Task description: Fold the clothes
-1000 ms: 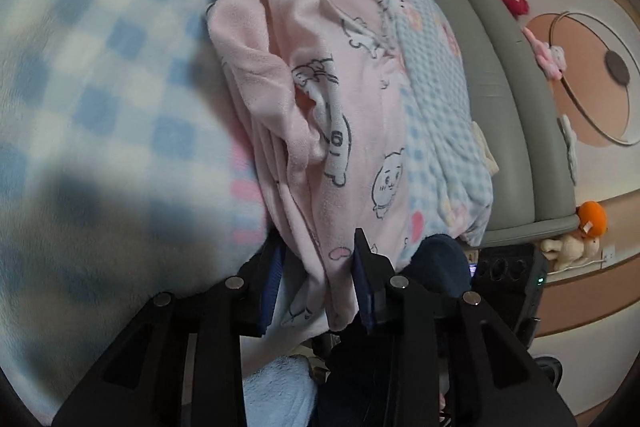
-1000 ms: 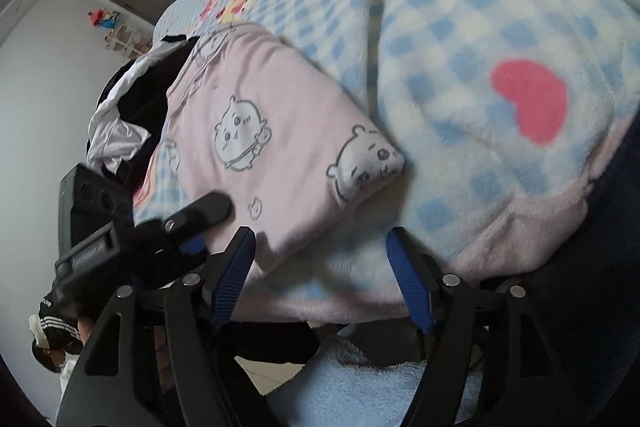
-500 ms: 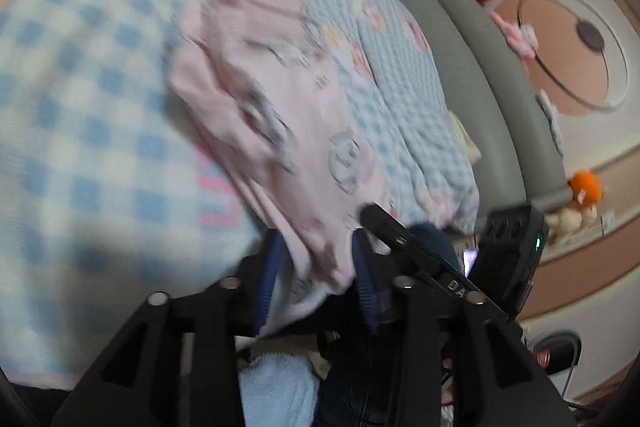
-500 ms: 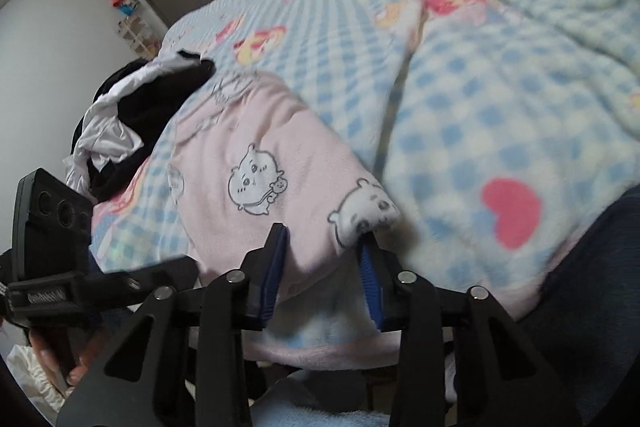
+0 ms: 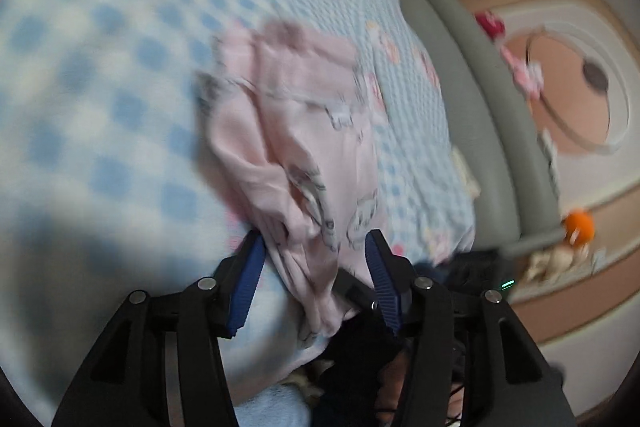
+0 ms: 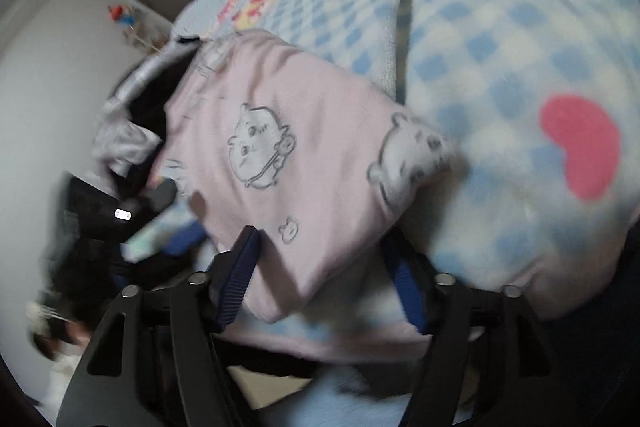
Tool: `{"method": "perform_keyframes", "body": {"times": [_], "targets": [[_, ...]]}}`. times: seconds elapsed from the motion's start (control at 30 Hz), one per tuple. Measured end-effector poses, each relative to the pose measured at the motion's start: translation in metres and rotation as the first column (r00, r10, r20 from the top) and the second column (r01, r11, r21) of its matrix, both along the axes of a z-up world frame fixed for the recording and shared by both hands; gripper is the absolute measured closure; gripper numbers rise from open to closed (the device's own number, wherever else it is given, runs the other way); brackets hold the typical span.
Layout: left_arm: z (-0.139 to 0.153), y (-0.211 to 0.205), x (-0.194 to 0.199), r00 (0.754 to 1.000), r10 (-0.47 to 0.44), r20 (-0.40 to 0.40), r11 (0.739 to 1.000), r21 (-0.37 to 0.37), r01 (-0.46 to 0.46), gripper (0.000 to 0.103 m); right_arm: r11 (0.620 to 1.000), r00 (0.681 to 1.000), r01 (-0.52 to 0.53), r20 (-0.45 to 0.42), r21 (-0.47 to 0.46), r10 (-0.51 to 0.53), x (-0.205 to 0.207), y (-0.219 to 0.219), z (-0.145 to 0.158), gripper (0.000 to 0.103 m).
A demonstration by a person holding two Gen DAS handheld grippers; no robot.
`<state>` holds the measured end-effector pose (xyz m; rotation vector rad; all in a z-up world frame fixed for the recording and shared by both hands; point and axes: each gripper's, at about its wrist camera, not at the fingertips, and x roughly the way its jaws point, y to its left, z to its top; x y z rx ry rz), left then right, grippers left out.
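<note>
The pink pyjama garment, printed with grey cartoon animals, lies folded on the bed over a blue-and-white checked blanket, and it stretches straight ahead of the left hand-held gripper, with its near end running down between the two blue-padded fingers. Those fingers stand apart with the cloth loose in the gap; neither pad seems to press it, though motion blur makes this hard to judge. From the right hand-held gripper the same garment lies ahead and slightly to the left, its near corner hanging between the spread fingers, which are wide apart and grip nothing. A red heart on the blanket sits ahead to the right of this gripper, and a pile of dark and white clothing lies off to its left. No readable writing or brand shows in either view; the garment carries only drawings. Half a second ago both hand-held grippers were narrowed around the garment's edge; now both have opened wider, and the garment rests on the bed.
</note>
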<state>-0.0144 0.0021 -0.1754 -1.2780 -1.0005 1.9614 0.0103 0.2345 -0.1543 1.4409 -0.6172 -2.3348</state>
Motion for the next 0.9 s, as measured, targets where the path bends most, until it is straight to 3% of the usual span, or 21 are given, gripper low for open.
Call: {"method": "perform_keyframes", "body": {"times": [0.1,0.13,0.17,0.27,0.33,0.43,0.53,0.67,0.7,0.77,0.8,0.83,0.9], "targets": [[-0.001,0.007,-0.002,0.999,-0.035,-0.012,0.999,0.002,0.035,0.061,0.995,0.994,-0.014,-0.108,0.097,0.025,0.006,-0.005,0.021,0.083],[-0.001,0.010,-0.003,0.999,-0.046,-0.016,0.999,0.002,0.046,0.061,0.994,0.990,-0.011,-0.137,0.104,0.026,0.009,-0.004,0.029,0.084],[-0.001,0.012,-0.004,0.998,-0.058,-0.020,0.998,0.003,0.058,0.061,0.996,0.986,-0.001,-0.164,0.088,0.016,0.012,0.000,0.037,0.088],[-0.004,0.015,0.000,0.996,-0.085,-0.032,0.996,-0.004,0.085,0.061,0.993,0.959,0.072,-0.268,-0.096,-0.096,0.028,0.030,0.065,0.093],[-0.006,0.019,0.002,0.996,-0.090,-0.020,0.995,-0.051,0.089,0.061,0.994,0.954,0.077,-0.285,-0.074,-0.095,0.024,0.037,0.069,0.093],[-0.014,0.019,-0.001,0.996,-0.083,0.020,0.994,-0.071,0.084,0.059,0.993,0.976,0.109,-0.194,0.045,-0.098,0.009,0.041,0.042,0.093],[0.005,0.019,-0.005,0.995,-0.098,-0.024,0.984,-0.149,0.093,0.061,0.985,0.977,0.166,-0.133,-0.035,-0.169,0.007,0.065,0.029,0.093],[0.052,0.004,-0.015,0.986,-0.043,-0.161,0.971,-0.241,0.002,0.054,0.968,0.946,0.250,-0.215,-0.002,-0.244,0.013,0.093,0.041,0.093],[0.059,0.001,-0.022,0.984,-0.013,-0.179,0.965,-0.261,-0.035,0.046,0.969,0.952,0.240,-0.184,-0.058,-0.246,0.011,0.098,0.036,0.091],[0.071,-0.004,-0.036,0.977,0.034,-0.212,0.950,-0.298,-0.098,0.045,0.954,0.969,0.208,-0.086,-0.215,-0.231,0.006,0.104,0.019,0.087],[0.071,-0.001,-0.044,0.975,0.036,-0.217,0.944,-0.312,-0.105,0.043,0.941,0.974,0.204,-0.042,-0.272,-0.223,0.005,0.105,0.011,0.076],[0.072,0.001,-0.052,0.974,0.038,-0.223,0.939,-0.326,-0.111,0.041,0.935,0.976,0.200,-0.022,-0.292,-0.216,0.004,0.104,0.007,0.073],[0.064,0.015,-0.068,0.975,-0.003,-0.222,0.933,-0.353,-0.077,0.028,0.940,0.980,0.187,-0.018,-0.287,-0.200,0.002,0.098,0.006,0.072]]}}
